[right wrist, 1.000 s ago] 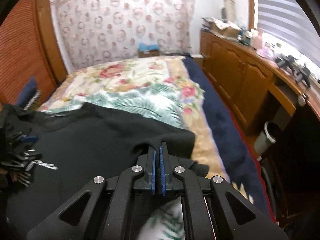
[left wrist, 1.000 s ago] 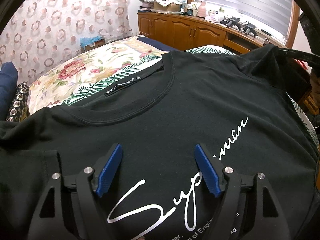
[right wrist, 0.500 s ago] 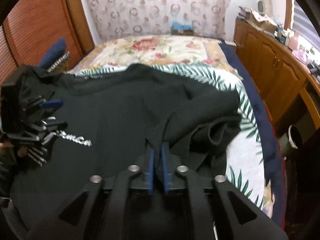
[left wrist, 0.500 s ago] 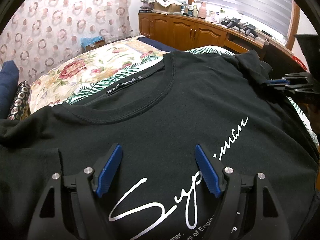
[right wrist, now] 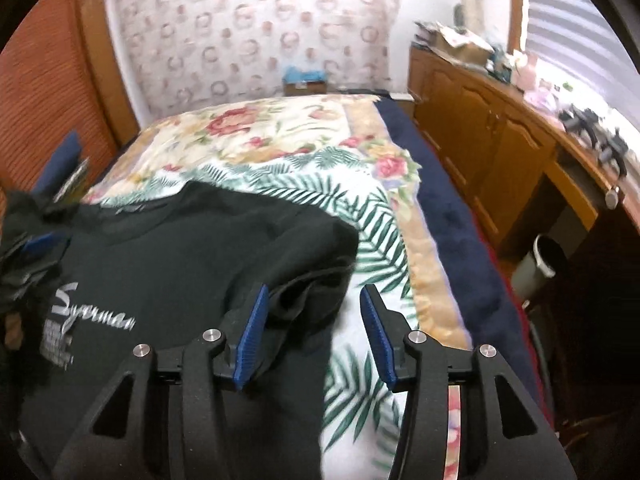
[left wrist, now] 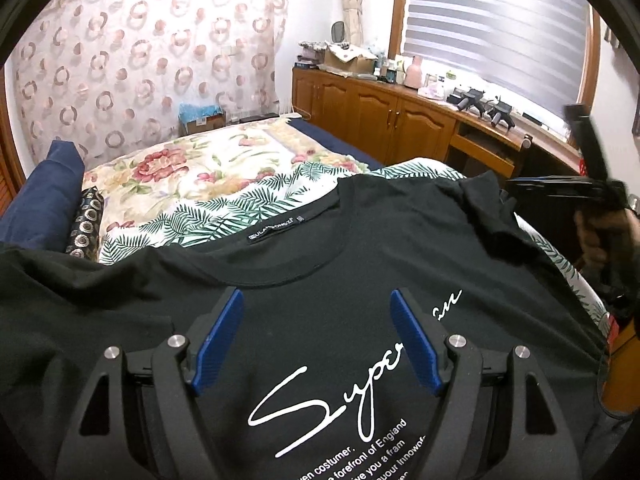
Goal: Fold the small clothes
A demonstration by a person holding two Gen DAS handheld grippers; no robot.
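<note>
A black T-shirt with white script lettering lies front up on the bed, collar toward the far end. My left gripper is open and empty, hovering just above the chest print. My right gripper is open and empty above the shirt's right sleeve, which lies folded inward and rumpled. The shirt also shows in the right wrist view. The right gripper also appears at the right edge of the left wrist view.
The floral and fern-print bedspread covers the bed. A navy pillow lies at the left. Wooden cabinets run along the right under the window. A bin stands on the floor by the bed.
My right gripper carried the right sleeve inward over the shirt, then opened and let it go. The left gripper stayed open above the print.
</note>
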